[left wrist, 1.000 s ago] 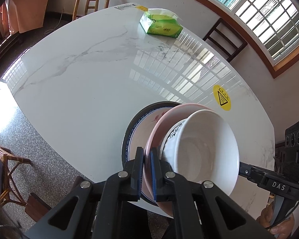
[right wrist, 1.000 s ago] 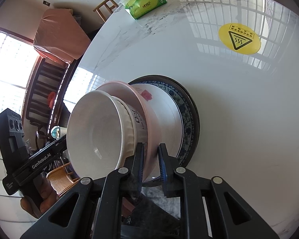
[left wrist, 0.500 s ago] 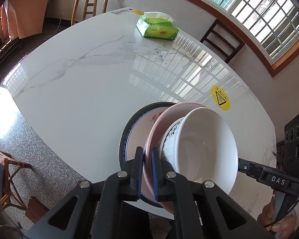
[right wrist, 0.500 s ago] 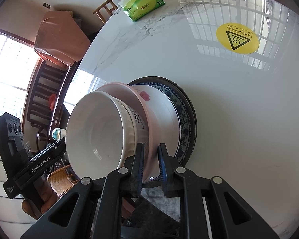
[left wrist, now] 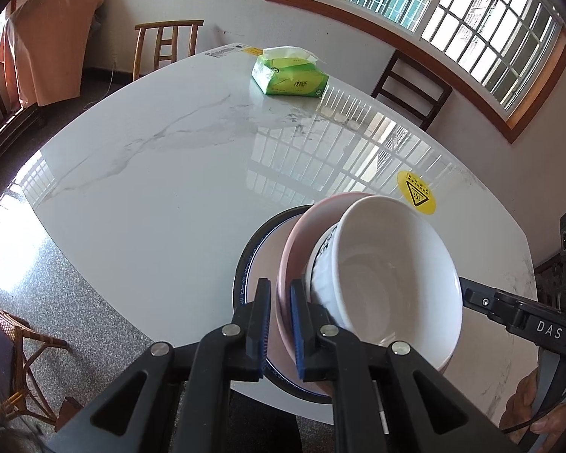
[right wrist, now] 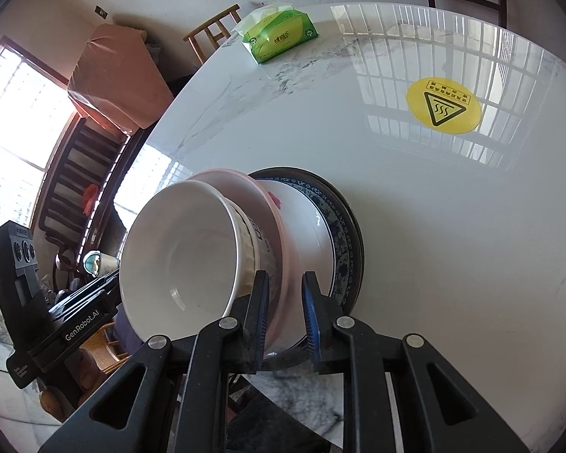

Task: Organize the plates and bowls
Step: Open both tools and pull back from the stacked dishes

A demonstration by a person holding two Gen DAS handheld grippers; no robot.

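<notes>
Gripping the pink plate (left wrist: 294, 241) rim, both tongs, left (left wrist: 280, 324) and right (right wrist: 285, 313), are clenching opposite edges above the surface (left wrist: 151, 188); white bowl (left wrist: 396, 275) riding inside. Glazed, slippery, breakable; heavy together.

I saw a white bowl (left wrist: 392, 279) nested in a tilted pink plate (left wrist: 294, 249), over a blue-rimmed plate (right wrist: 339, 226) at the table's near edge.

The white bowl (left wrist: 388, 275) is hiding most of the pink plate (left wrist: 296, 234) — only a crescent is showing; the blue-rimmed plate (right wrist: 343, 226) is lying largely covered; the yellow sticker (right wrist: 443, 105) is bearing print too small to read.
</notes>
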